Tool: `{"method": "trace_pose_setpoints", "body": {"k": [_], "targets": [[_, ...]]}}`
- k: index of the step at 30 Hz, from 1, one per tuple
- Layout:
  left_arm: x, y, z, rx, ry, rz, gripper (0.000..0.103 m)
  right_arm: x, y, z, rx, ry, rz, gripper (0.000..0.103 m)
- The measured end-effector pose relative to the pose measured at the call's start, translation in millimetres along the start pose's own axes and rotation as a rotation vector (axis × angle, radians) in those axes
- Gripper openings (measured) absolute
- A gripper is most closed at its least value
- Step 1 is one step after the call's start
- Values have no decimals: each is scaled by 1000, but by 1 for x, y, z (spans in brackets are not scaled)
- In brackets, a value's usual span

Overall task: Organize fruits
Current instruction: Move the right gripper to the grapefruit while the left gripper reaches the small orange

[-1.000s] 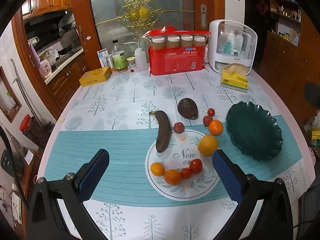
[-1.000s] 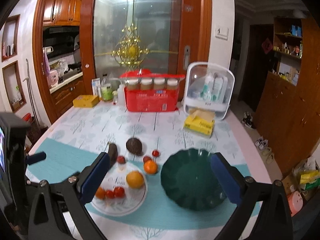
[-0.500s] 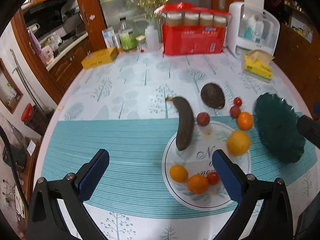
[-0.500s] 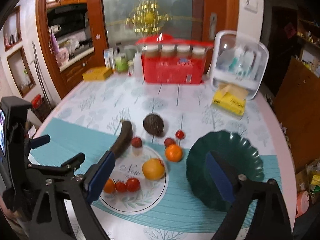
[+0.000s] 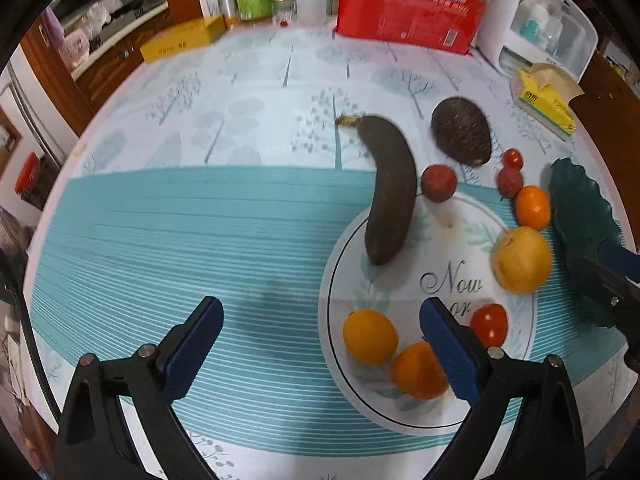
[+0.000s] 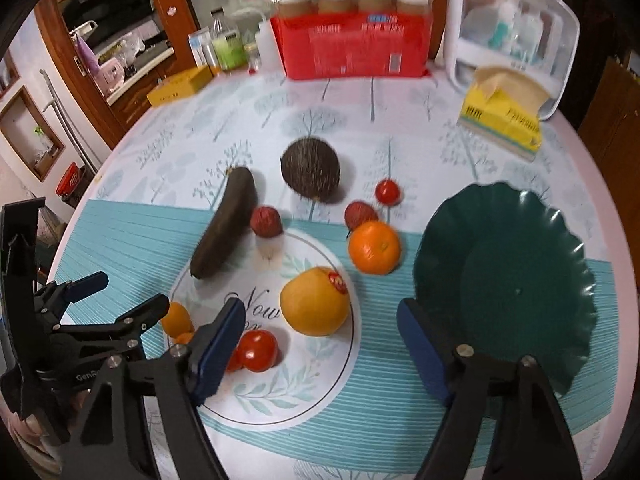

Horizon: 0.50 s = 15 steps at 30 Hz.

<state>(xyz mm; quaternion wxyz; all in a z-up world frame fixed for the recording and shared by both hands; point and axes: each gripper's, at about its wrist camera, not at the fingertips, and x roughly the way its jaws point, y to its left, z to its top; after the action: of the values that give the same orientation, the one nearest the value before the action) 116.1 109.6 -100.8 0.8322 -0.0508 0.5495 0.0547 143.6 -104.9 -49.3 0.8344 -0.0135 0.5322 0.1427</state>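
So both grippers are up over the table with nothing between their pads. The left gripper [image 5: 318, 344] has its jaws spread wide, though they've just been closing a bit, and the same goes for the right gripper [image 6: 320, 344], whose jaws have come in more and sit lower centre of its own view.

Just past the left one's fingers, lower right of that frame, is the round white printed mat [image 5: 452, 240] with the fruit on it: a small yellow-orange citrus [image 5: 370, 336], an orange one [image 5: 418, 368] beside it, a tomato [image 5: 489, 323] and a big yellow orange [image 5: 522, 259]. The blackened banana [image 5: 390, 188] lies half on the mat's upper edge, half on the tablecloth.

Off the mat, up the frame: two red lychee-looking fruits [image 5: 439, 183], a cherry tomato [image 5: 512, 158], a mandarin [image 5: 532, 207] and the dark avocado [image 5: 461, 131].

The green scalloped plate [image 6: 516, 280] sits right of centre in the right view, with no fruit in it.

Top of the frame has a red pack of jars [image 6: 352, 56], a white storage box [image 6: 516, 36] with bottles inside, and a yellow tissue pack [image 6: 502, 120].
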Motion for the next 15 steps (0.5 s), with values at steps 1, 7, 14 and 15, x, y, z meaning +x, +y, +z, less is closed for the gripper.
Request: {"method": "trace_pose_setpoints", "body": {"k": [1,7,14,15], "targets": [[3,2,0,-6,9,-4,92,6,0,-1,0,12,3,78],[24,7,-1,-41,65,-70,71,29,3,-1,1,48,20,76],[31,6,-5,-62,78,-134,67,49,2,-3,12,81,34,75],[31,5,-6,-59,80,-136,66,53,2,-3,16,89,37,74]]}}
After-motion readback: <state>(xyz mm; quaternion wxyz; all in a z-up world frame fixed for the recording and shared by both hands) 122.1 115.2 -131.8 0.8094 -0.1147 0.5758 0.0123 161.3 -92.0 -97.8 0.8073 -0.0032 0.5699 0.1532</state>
